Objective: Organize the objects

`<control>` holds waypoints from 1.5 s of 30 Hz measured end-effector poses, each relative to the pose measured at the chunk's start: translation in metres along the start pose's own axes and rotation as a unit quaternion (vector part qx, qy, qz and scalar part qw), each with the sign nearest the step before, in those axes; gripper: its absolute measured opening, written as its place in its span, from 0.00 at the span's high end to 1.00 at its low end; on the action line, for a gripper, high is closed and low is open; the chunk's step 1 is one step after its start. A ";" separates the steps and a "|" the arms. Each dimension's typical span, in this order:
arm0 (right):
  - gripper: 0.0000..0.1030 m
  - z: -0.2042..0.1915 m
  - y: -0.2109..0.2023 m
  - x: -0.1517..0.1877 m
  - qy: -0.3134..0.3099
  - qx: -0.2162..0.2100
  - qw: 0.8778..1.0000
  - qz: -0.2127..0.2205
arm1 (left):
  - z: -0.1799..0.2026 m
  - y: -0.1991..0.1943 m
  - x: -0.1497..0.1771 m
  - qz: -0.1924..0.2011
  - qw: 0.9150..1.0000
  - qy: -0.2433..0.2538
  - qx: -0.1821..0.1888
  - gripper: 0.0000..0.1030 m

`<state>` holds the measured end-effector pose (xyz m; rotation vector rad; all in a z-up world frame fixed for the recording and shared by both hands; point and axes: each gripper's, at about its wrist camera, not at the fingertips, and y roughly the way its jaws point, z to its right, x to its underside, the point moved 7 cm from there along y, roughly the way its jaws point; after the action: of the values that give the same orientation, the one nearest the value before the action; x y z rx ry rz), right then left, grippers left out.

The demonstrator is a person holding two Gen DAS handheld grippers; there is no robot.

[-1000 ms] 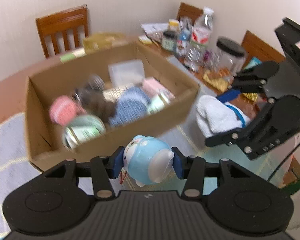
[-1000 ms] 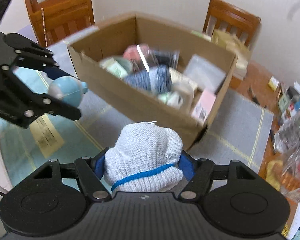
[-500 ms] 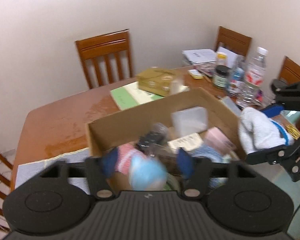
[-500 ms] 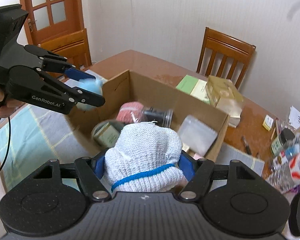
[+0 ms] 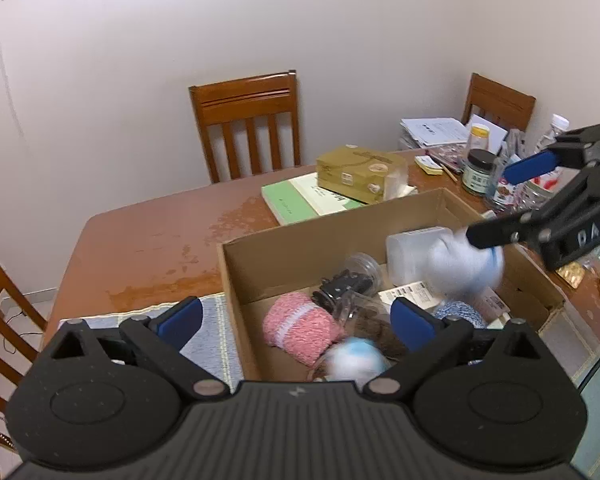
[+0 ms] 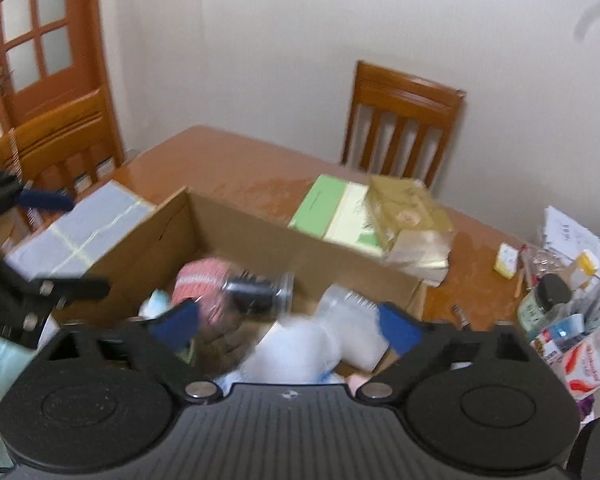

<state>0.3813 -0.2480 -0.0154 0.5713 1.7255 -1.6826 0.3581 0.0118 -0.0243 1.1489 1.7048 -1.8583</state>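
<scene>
My left gripper (image 5: 296, 320) is open over the near side of the cardboard box (image 5: 300, 240). The blue and white toy figure (image 5: 356, 362) lies blurred in the box below it. My right gripper (image 6: 286, 326) is open over the same box (image 6: 260, 236). The white knitted glove bundle (image 6: 296, 354) is blurred between and below its fingers, free of them; it also shows in the left wrist view (image 5: 464, 266). The right gripper appears in the left wrist view (image 5: 512, 204) at the box's right side.
The box holds a pink yarn ball (image 5: 300, 332), a blue yarn ball (image 5: 458, 314), a clear jar (image 5: 352, 280) and a plastic tub (image 5: 408, 254). Behind it lie a green book (image 5: 300, 200) and a gold carton (image 5: 360, 172). Bottles and jars (image 5: 480, 168) crowd the right.
Both grippers rose over the box and opened. The blue toy left the left gripper and the white glove bundle left the right one; both dropped into the box.
</scene>
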 end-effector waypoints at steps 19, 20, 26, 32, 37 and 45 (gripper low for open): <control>0.00 -0.008 -0.023 0.072 0.161 0.099 0.978 -0.087 | 0.003 -0.015 0.046 -0.087 0.988 -0.120 -0.039 0.01; 0.00 -0.011 -0.021 0.079 0.173 0.100 0.975 -0.096 | 0.006 -0.015 0.051 -0.092 0.987 -0.122 -0.040 0.01; 0.00 -0.032 -0.022 0.110 0.203 0.116 0.965 -0.121 | 0.019 -0.019 0.064 -0.122 0.986 -0.106 -0.046 0.01; 0.00 -0.042 -0.033 0.112 0.200 0.125 0.965 -0.114 | 0.023 -0.029 0.064 -0.122 0.986 -0.098 -0.056 0.01; 0.00 -0.043 -0.038 0.108 0.201 0.129 0.965 -0.109 | 0.024 -0.033 0.063 -0.121 0.986 -0.093 -0.064 0.01; 0.00 -0.042 -0.040 0.106 0.201 0.132 0.965 -0.107 | 0.028 -0.034 0.059 -0.115 0.988 -0.083 -0.063 0.01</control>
<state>0.2736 -0.2238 -0.0639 0.9313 1.9071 -2.0809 0.2885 0.0070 -0.0489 0.7519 1.8919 -1.8853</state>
